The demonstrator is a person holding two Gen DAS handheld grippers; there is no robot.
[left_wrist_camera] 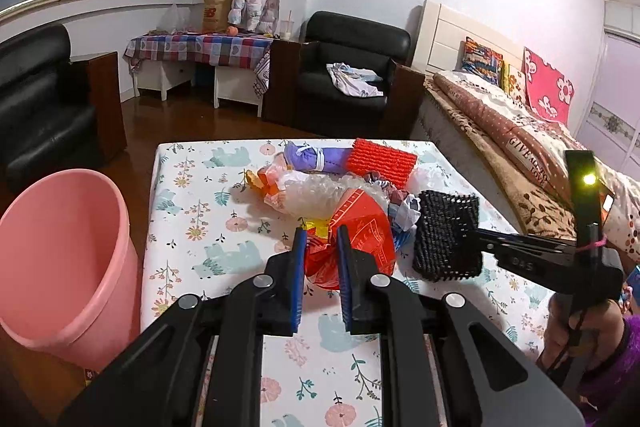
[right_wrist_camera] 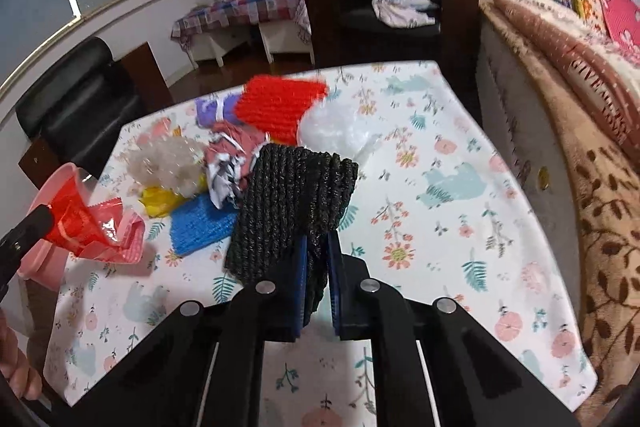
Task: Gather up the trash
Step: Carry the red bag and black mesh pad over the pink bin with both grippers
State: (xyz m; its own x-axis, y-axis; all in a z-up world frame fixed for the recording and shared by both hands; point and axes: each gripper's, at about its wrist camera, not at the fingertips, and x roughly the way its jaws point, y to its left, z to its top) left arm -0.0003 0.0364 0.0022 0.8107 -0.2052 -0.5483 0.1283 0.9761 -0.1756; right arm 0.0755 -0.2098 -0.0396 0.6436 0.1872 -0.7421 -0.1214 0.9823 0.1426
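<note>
My left gripper [left_wrist_camera: 321,239] is shut on a red plastic bag [left_wrist_camera: 360,247], held just above the table; the bag also shows in the right wrist view [right_wrist_camera: 80,223]. My right gripper [right_wrist_camera: 318,251] is shut on a black mesh pad [right_wrist_camera: 288,207], which also shows in the left wrist view [left_wrist_camera: 446,235]. A pile of trash lies on the table: a red mesh pad [left_wrist_camera: 382,159], a purple cloth [left_wrist_camera: 312,157], clear bubble wrap [left_wrist_camera: 316,193], a blue mesh pad [right_wrist_camera: 200,223], a yellow scrap [right_wrist_camera: 160,201]. A pink bin [left_wrist_camera: 60,259] stands left of the table.
The table has a floral cloth [right_wrist_camera: 440,207]. A bed [left_wrist_camera: 520,131] runs along its right side. Black armchairs [left_wrist_camera: 348,67] and a checked side table [left_wrist_camera: 200,47] stand beyond. Wooden floor lies between.
</note>
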